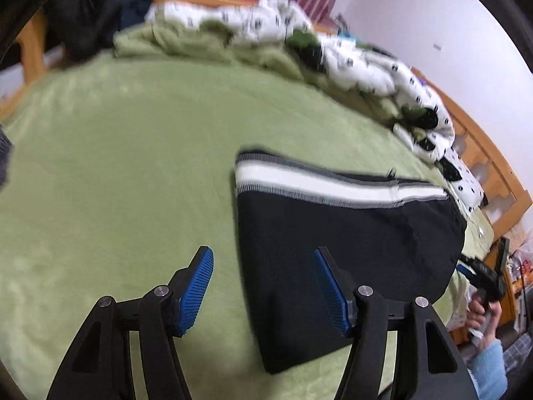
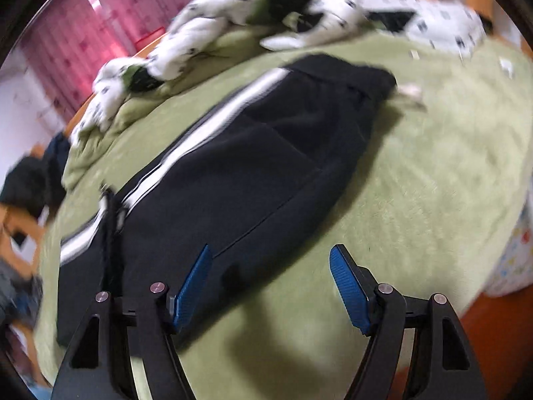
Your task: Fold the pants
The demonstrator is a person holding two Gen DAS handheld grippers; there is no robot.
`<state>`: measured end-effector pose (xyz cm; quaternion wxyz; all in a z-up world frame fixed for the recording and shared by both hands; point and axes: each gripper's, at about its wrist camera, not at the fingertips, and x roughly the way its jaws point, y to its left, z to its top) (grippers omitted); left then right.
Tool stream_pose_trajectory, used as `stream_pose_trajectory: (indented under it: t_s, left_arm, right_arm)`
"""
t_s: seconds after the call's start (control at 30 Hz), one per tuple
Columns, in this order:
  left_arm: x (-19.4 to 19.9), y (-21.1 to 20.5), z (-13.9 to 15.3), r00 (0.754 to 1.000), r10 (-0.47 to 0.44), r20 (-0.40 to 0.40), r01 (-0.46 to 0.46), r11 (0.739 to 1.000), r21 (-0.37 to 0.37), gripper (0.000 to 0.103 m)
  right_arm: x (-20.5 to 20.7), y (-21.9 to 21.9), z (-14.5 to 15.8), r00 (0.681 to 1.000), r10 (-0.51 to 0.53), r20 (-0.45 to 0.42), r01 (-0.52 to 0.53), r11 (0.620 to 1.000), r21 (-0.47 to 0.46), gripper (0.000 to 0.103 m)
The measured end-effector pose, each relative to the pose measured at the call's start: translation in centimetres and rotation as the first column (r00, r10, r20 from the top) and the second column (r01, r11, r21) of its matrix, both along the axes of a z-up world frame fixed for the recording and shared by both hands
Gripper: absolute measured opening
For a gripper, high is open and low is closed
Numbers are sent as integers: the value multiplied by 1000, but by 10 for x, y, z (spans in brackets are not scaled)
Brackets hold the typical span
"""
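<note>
Black fabric with a white side stripe, that's the pants (image 1: 349, 243), lying flat and already doubled on the green fleece blanket (image 1: 116, 166) that covers the bed. Both tools are off the cloth. From the left wrist camera, the left gripper (image 1: 263, 286) stands with its jaws roughly half apart and nothing between the blue pads (image 1: 196, 290); its right finger hangs over the near left corner of the pants, its left finger over bare blanket, so the garment's left edge runs just between them. The bundle stretches away to the right from here, striped edge on the far side. Over on that right end you can see the right gripper (image 1: 479, 273), held in a hand with a pale blue sleeve (image 1: 489, 363). Its own camera shows the right gripper (image 2: 269, 286) well open and empty, jaws straddling the near edge of the pants (image 2: 233, 173), whose long axis runs from near left to far right in that view. No earlier view to compare. My read: each hand sits at one end of the long axis, about equally close, so the next fold likely takes both ends together. Rumpled white spotted bedding (image 1: 366, 66) lies well beyond.
</note>
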<state>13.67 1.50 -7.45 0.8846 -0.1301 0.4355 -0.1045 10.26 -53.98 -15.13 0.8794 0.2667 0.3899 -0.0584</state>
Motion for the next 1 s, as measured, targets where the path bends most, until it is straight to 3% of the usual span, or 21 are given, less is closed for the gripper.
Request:
stream_pose_trajectory:
  t_s: [0.1, 0.23, 0.33, 0.47, 0.5, 0.53, 0.57, 0.6, 0.77, 0.93, 1.0]
  left_arm:
    - [22, -5, -33, 998, -22, -67, 19, 999, -38, 60]
    - [49, -8, -68, 991, -56, -120, 38, 988, -150, 60]
    - [65, -13, -75, 992, -101, -80, 85, 981, -174, 61]
    - [90, -13, -77, 987, -120, -111, 87, 961, -263, 55]
    - [96, -14, -77, 986, -99, -132, 60, 961, -270, 38]
    - [99, -14, -77, 985, -84, -149, 42, 962, -269, 32]
    - [102, -14, -78, 983, -78, -164, 30, 959, -281, 23]
    - [102, -14, -76, 984, -75, -164, 24, 955, -295, 10]
    - [90, -16, -38, 996, -62, -64, 40, 955, -295, 9]
    - [82, 15, -1, 999, -45, -26, 31, 920, -391, 9]
    - [75, 39, 22, 1000, -7, 12, 11, 937, -348, 9]
  right_arm:
    - [22, -9, -10, 999, -34, 14, 34, 999, 23, 73]
    - [54, -21, -9, 998, -63, 28, 63, 998, 3, 73]
    - [82, -30, -8, 998, -69, 12, 69, 997, -22, 73]
    - [109, -44, -6, 997, -69, 19, 69, 997, 17, 73]
    - [113, -47, -6, 997, -81, 15, 81, 996, 39, 67]
    - [115, -48, -5, 996, -93, 9, 92, 995, 41, 60]
    - [115, -45, 0, 993, -115, -1, 115, 993, 8, 38]
    - [114, -41, 7, 992, -129, 4, 129, 991, -34, 17]
    - [104, 12, 74, 988, -90, 125, 116, 968, -221, 12]
    - [93, 60, 143, 965, -5, 264, 65, 974, -219, 12]
    - [91, 86, 165, 949, 65, 308, 1, 978, -209, 12]
